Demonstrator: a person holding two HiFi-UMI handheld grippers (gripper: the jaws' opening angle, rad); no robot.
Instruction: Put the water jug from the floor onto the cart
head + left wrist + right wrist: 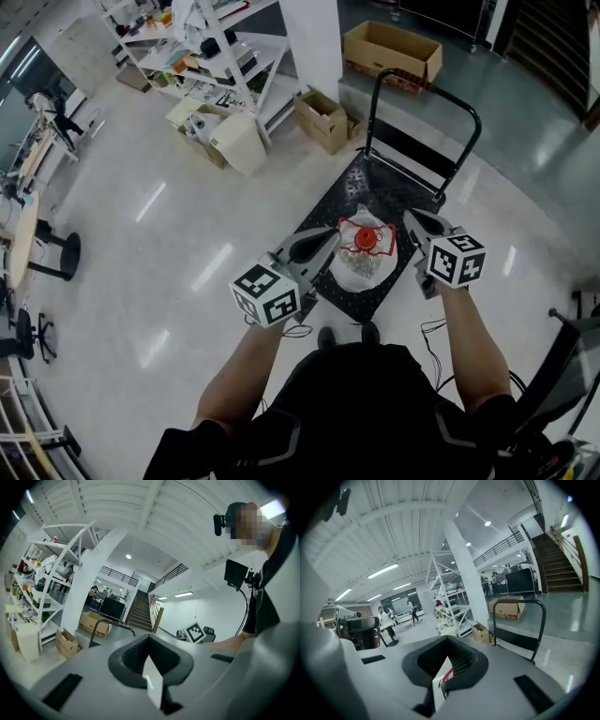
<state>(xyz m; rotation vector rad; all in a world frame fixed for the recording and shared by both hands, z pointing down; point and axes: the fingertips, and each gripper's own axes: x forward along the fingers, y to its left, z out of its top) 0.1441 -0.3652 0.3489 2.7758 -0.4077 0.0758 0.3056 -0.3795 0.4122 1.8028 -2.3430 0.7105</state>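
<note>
Black cart deck carries the jug. It stands upright toward the near end, with its red cap on top and a red handle at the neck. Left gripper sits just beside the jug's left, jaws clenched on nothing. Right gripper sits just beside its right, jaws clenched too. A red sliver shows in the slot below them; cannot tell if it is pinched. Box lies beyond the cart.

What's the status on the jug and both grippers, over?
Left gripper shut, empty. Right gripper shut, empty. Water jug upright on the cart deck, between the two grippers in the head view. Nothing seen in the way.
</note>
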